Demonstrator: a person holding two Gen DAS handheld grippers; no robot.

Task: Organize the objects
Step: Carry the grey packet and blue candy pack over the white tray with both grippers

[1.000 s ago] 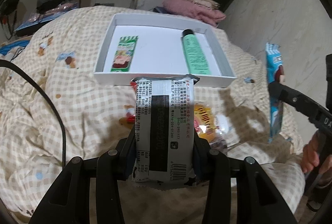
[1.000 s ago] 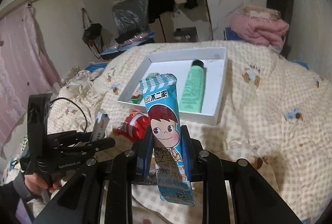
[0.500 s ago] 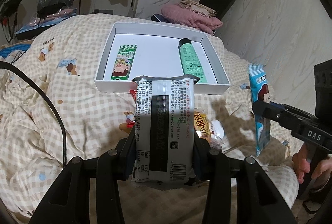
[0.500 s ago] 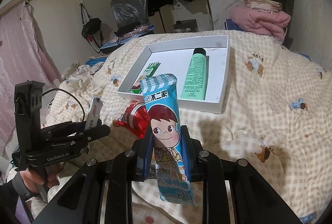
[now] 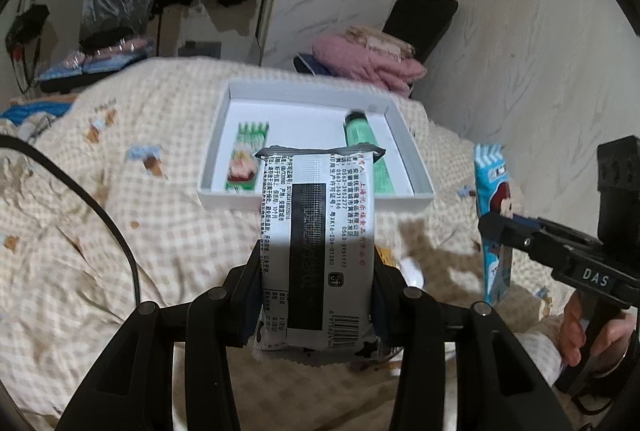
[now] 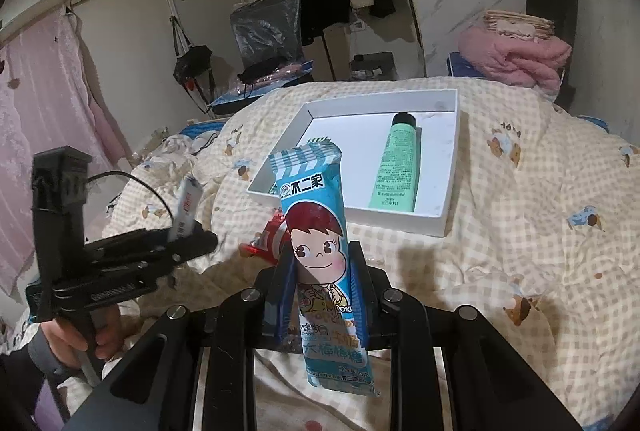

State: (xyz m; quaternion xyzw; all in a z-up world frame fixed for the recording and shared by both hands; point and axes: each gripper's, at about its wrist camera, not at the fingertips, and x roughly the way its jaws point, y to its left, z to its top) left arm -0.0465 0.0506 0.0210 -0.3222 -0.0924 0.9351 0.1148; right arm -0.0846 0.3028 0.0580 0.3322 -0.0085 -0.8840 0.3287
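My left gripper point(image 5: 316, 263) is shut on a grey and white snack packet point(image 5: 316, 231), held upright above the bed; it also shows in the right wrist view point(image 6: 186, 207). My right gripper point(image 6: 322, 263) is shut on a blue candy packet point(image 6: 320, 243) with a cartoon girl's face, seen too in the left wrist view point(image 5: 494, 215). A white tray point(image 5: 416, 159) lies ahead on the checked quilt. It holds a green tube point(image 6: 396, 167) and a green candy packet point(image 5: 244, 161). Both grippers hang short of the tray.
A red wrapper point(image 6: 266, 235) and a yellow wrapper point(image 5: 386, 255) lie on the quilt before the tray. Folded pink blankets point(image 6: 516, 57) and a black chair point(image 5: 420, 19) stand behind the bed. A black cable point(image 5: 100, 215) crosses the quilt at left.
Both grippers have risen and pulled back from the tray with their packets. The right gripper now shows further into the left wrist view.
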